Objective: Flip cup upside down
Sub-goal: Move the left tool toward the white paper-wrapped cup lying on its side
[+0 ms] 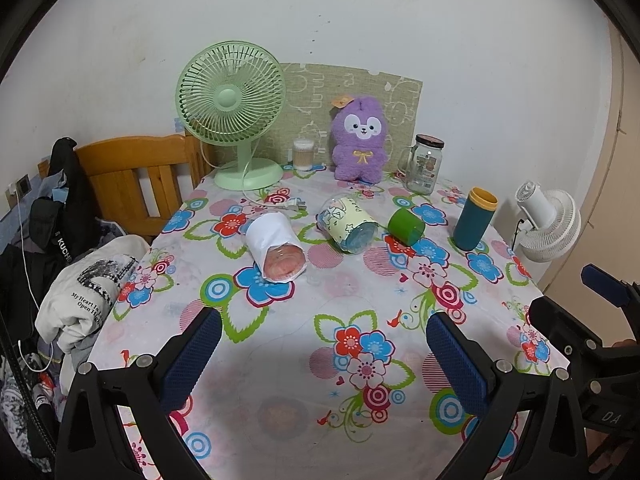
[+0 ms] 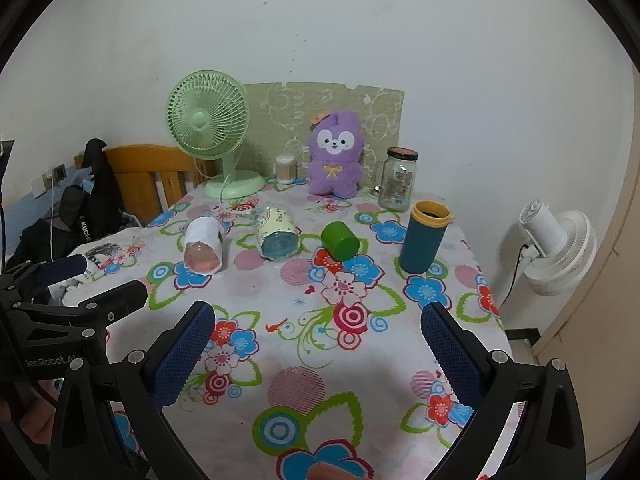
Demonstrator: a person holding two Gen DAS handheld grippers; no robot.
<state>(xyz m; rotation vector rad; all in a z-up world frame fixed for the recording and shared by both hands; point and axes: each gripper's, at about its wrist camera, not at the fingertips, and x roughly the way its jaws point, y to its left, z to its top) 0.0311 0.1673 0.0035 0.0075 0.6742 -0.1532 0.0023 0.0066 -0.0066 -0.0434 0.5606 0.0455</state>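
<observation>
Both claws [image 1: 324, 356] [image 2: 320, 352] spread empty, teal cup [image 2: 425, 237] upright

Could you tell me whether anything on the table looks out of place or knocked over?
Yes: three cups lie on their sides mid-table, the white-sleeved cup, the cartoon-print cup and the small green cup. Only the teal cup with the yellow rim stands upright. Nothing looks spilled.

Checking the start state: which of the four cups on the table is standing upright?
The dark teal cup with the yellow rim, rightmost in the row. The white-wrapped cup, cartoon-print cup and green cup all lie on their sides.
</observation>
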